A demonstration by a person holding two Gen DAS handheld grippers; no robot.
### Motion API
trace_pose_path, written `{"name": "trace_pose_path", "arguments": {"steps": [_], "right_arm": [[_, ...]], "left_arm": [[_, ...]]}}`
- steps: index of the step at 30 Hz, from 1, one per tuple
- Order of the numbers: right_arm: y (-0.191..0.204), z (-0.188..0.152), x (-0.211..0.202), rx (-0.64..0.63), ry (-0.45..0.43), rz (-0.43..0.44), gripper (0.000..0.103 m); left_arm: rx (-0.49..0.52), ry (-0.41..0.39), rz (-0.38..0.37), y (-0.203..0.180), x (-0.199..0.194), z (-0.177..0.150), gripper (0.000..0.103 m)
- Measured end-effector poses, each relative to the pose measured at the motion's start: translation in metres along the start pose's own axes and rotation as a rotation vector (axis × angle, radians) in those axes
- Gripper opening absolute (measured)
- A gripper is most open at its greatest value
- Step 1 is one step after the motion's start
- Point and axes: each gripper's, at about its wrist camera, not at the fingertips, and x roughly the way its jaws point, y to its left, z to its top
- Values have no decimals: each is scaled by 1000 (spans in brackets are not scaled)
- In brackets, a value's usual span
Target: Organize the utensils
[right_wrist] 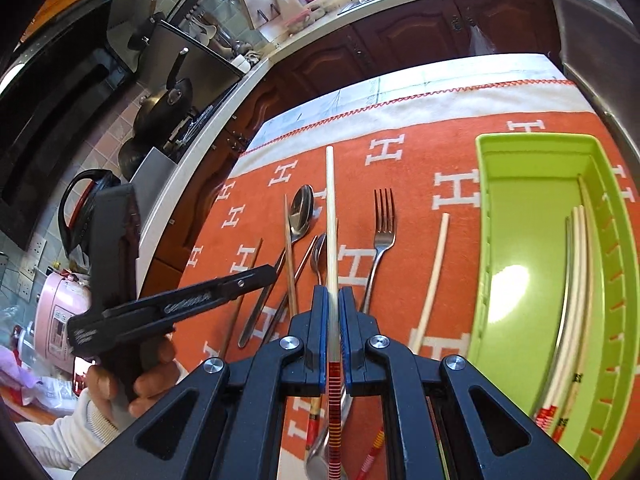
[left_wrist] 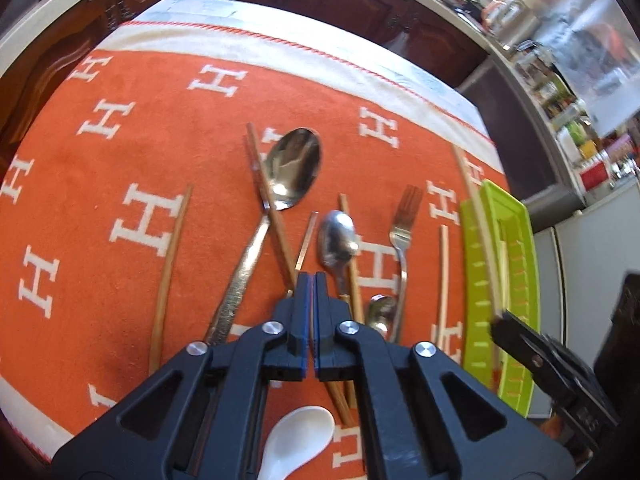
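Observation:
My right gripper (right_wrist: 333,292) is shut on a cream chopstick (right_wrist: 330,216) with a red striped end, held above the orange cloth. The green tray (right_wrist: 484,216) lies to its right with several cream chopsticks (right_wrist: 576,280) inside. My left gripper (left_wrist: 312,280) is shut and empty above the utensils; it also shows in the right wrist view (right_wrist: 268,274). On the cloth lie a large spoon (left_wrist: 294,168), a small spoon (left_wrist: 336,236), a fork (left_wrist: 404,224), wooden chopsticks (left_wrist: 170,264), a cream chopstick (right_wrist: 434,276) and a white ceramic spoon (left_wrist: 296,440).
The orange cloth with white H letters (left_wrist: 120,128) covers the table, with dark cabinets (right_wrist: 400,40) and a counter behind. A stove with pans (right_wrist: 168,100) and a pink cooker (right_wrist: 60,312) stand to the left. The tray (left_wrist: 476,280) sits near the table's right edge.

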Motion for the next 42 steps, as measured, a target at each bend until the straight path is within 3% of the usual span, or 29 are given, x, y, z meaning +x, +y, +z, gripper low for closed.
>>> {"name": "trace_pose_path", "arguments": {"steps": [8,13,14,17,30,35,42], "right_arm": [[0,-10,-22,3,-20,19,5],[-2,-12,-30,14,-29,19,5],[-3,-13,-31,17,-30,19,5],[-5,-15,-33,25,-35,20,5],[-31,-22,-68,106,-87,33,5],[-55,-25,-87,169,-117,5,5],[-93,-32,-114,236,-139,-117,5]], "left_arm": [[4,13,113,1,26,2,14],[24,-8,160,-8,32,2,14],[25,-14,163,-9,32,2,8],[23,-18,161,-9,31,1,6],[77,-28,19,-42,-26,-8,4],[155,-33,-60,-84,-49,-11,4],[266,74,-151,-154,-44,-33,4]]}}
